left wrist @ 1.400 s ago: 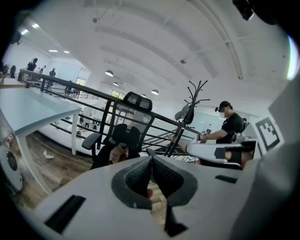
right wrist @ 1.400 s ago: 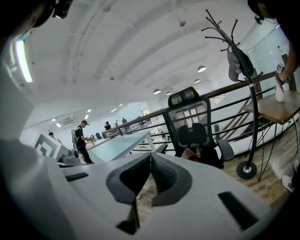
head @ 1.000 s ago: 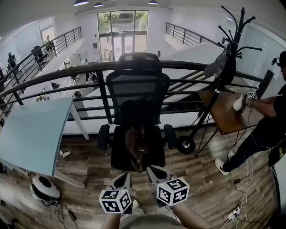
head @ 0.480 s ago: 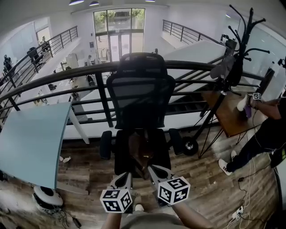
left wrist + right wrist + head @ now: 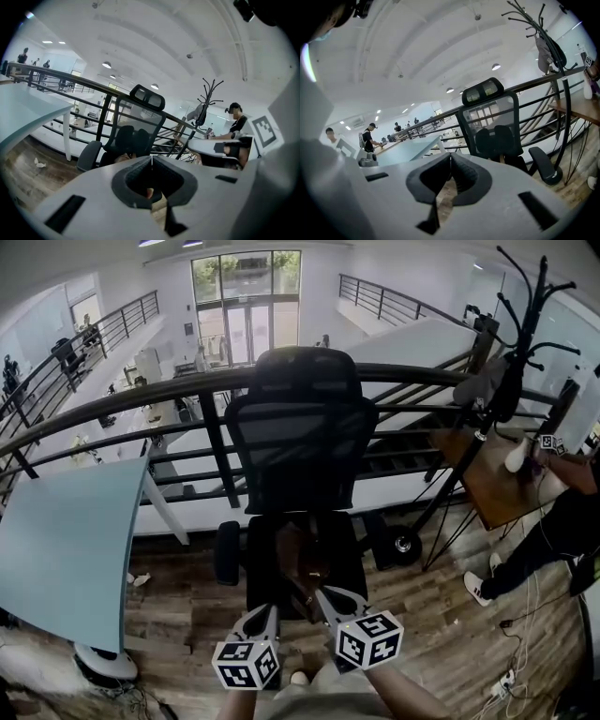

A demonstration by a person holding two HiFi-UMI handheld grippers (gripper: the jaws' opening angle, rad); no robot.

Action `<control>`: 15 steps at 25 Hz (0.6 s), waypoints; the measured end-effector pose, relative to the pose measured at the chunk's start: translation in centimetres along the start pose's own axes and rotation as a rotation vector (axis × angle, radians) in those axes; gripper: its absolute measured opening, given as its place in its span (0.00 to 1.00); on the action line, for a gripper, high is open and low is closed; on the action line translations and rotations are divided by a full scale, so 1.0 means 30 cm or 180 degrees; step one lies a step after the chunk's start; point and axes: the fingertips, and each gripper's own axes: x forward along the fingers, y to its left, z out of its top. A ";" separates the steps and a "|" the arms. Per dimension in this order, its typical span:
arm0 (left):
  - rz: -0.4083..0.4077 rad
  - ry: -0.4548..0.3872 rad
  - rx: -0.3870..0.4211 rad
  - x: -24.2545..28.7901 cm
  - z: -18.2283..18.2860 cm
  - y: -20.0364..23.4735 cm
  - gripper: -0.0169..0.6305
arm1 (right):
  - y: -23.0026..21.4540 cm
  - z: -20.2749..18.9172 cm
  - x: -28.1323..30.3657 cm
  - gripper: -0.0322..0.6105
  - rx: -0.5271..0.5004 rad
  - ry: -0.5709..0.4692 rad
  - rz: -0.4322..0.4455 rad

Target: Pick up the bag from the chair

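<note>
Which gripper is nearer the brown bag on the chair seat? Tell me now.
Right, probably. In the head view the right gripper is at the front edge of the chair, just below-right of the bag; the left gripper is lower-left, short of the chair.

Left gripper [image 5: 269, 609] and right gripper [image 5: 325, 596] are pointing forward and slightly down, side by side, low before the body. Both are showing jaws pressed together, gripping nothing.
</note>
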 end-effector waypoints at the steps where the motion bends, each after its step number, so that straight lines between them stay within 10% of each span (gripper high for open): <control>1: 0.0004 0.0013 -0.0021 0.006 -0.004 0.011 0.03 | -0.006 -0.004 0.010 0.05 0.0002 0.0021 -0.0011; 15: 0.0238 0.0134 -0.0263 0.197 -0.058 0.140 0.03 | -0.201 -0.049 0.217 0.05 -0.0006 0.0283 0.0002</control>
